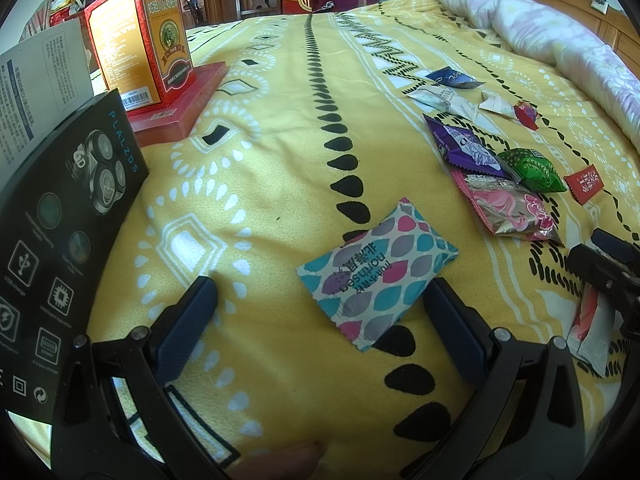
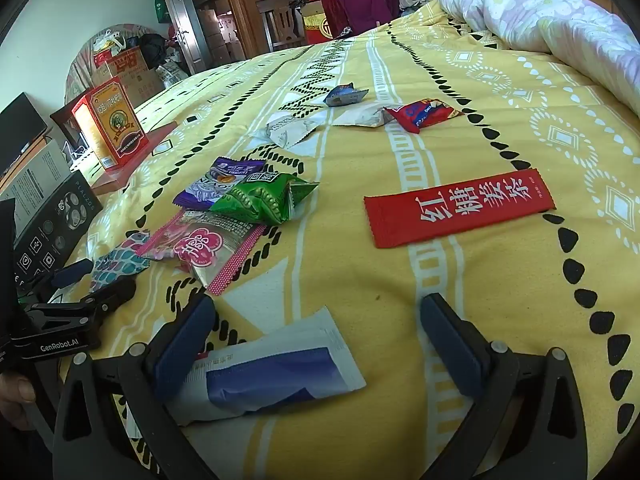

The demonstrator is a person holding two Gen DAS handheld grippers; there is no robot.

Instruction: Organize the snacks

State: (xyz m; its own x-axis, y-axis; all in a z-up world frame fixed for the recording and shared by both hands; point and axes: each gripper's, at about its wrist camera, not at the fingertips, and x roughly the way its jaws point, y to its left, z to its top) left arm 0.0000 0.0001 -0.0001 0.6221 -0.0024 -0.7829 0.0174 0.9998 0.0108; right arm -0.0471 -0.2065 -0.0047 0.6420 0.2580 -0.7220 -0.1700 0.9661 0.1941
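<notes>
Snack packets lie scattered on a yellow patterned bedspread. My left gripper is open, low over the bed, and a teal-and-pink patterned packet lies flat between its fingers, nearer the right one. Beyond it sit a pink foil packet, a green packet and a purple packet. My right gripper is open over a white-and-blue sachet, which lies by its left finger. A red strip packet lies ahead of it. The left gripper shows at the left edge.
A black shaver box, a white box and a red-and-gold box on a flat red box stand at the bed's left side. A rolled floral quilt lies at the far right. Silver, blue and red wrappers lie farther back.
</notes>
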